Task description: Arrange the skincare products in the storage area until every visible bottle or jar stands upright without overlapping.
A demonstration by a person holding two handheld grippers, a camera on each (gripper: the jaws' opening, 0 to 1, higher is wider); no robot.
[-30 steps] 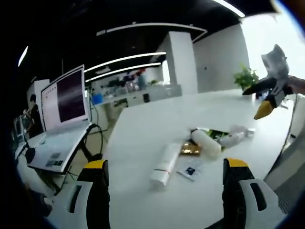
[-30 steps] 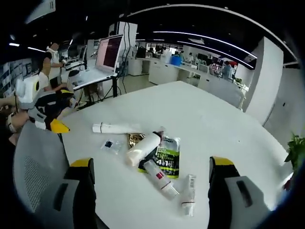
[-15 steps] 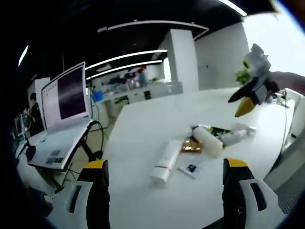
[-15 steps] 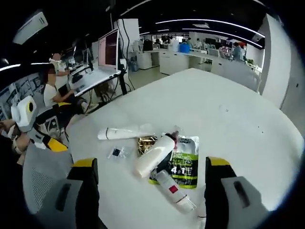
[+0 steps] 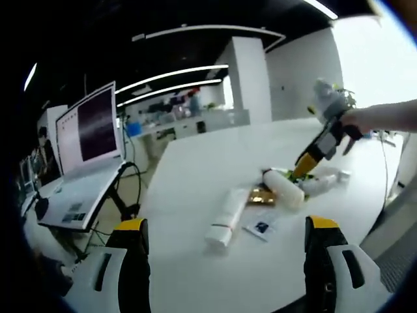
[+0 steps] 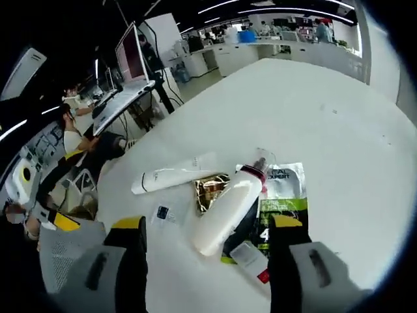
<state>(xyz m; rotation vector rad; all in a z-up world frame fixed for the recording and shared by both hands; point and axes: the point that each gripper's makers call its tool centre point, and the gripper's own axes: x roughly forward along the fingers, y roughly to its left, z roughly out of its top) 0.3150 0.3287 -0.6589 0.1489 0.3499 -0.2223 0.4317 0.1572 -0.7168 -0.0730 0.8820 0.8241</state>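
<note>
Risk of roll-off: the white cylindrical pump bottle with dark red collar lies on its side across the green-and-white sachet near the desk's near edge, touching the gold foil packet; a glancing pinch could send it rolling toward that edge. The white squeeze tube lies flat beside them, and the small clear sample sachet just below it. Right gripper hangs above the bottle, jaws spread, empty. Left gripper is also spread, empty, nearer the edge. Compared with a second ago, the right gripper has descended close to the bottle; the left has barely moved.
</note>
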